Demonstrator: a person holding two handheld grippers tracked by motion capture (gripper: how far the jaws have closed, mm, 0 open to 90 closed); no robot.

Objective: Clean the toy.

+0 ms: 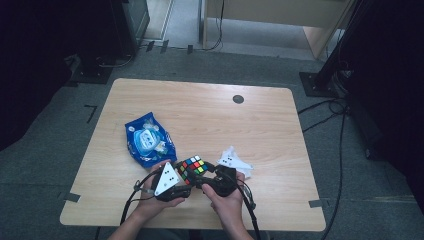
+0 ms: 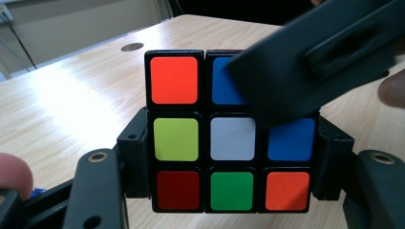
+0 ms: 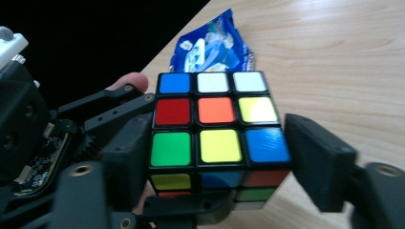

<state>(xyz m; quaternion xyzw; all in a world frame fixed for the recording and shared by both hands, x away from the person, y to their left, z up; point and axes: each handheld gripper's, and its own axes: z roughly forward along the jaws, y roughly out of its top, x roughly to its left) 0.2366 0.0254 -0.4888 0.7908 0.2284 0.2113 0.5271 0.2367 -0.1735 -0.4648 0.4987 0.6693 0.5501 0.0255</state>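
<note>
So I've got the cube [image 1: 192,168] lifted just off the table [image 1: 210,115], near the front edge, roughly mid-width. Left gripper [image 1: 176,184] is clamped on it: in the left gripper view the pads sit flat against both sides of the lower two layers, so that grip looks solid. Right gripper [image 1: 212,176] is the fuzzy one. In its own view the jaws straddle one layer, one pad pressed to the cube's side, the other showing a sliver of gap, so I can't tell if it's actually closed.

Handling-wise: it's hard plastic, light, stiff, won't crush, but the stickered faces are slick, and the layers will twist if I squeeze off-centre. I'd say best hold is flat pads on opposite faces, square across one layer, never on corners or edges.

Blue packet [image 1: 149,139] sits towards the left edge, white wrapper [image 1: 234,161] to the cube's right. Both well out of the way.
</note>
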